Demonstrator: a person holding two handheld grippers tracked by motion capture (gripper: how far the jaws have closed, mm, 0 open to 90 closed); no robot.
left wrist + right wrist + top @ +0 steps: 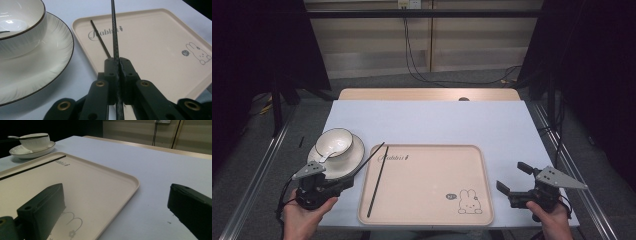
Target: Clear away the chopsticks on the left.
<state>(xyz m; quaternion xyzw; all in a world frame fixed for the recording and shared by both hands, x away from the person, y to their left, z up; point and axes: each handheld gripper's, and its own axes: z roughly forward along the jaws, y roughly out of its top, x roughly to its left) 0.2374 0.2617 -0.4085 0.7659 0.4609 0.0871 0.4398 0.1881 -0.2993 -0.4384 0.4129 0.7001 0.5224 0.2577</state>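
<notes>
Chopstick [115, 45], thin, black and ridged along its shaft, is pinched near its lower end in the clenched left tongs [346, 184], its far end rising slantwise past the edge of the plate [343, 162] toward the top-left corner of the tray [472, 165]. Its twin [377, 181] lies flat on the beige tray, running along the left side beside the printed lettering. Just left of the tray, on the pale blue counter [432, 122], a white bowl [333, 142] with a dark rim sits on the ribbed plate, a spoon [323, 157] resting in it.

By the look of it, the stick is light and stiff, but narrow and smooth enough to swivel or slide between the pads; held so near one end, it leaves a long free length that could swing and knock the crockery, which looks breakable. A hold nearer the middle would probably steady it.

Right tongs [512, 177] rest released at the tray's right, near the rabbit drawing [469, 202], jaws wide apart with nothing between them.
</notes>
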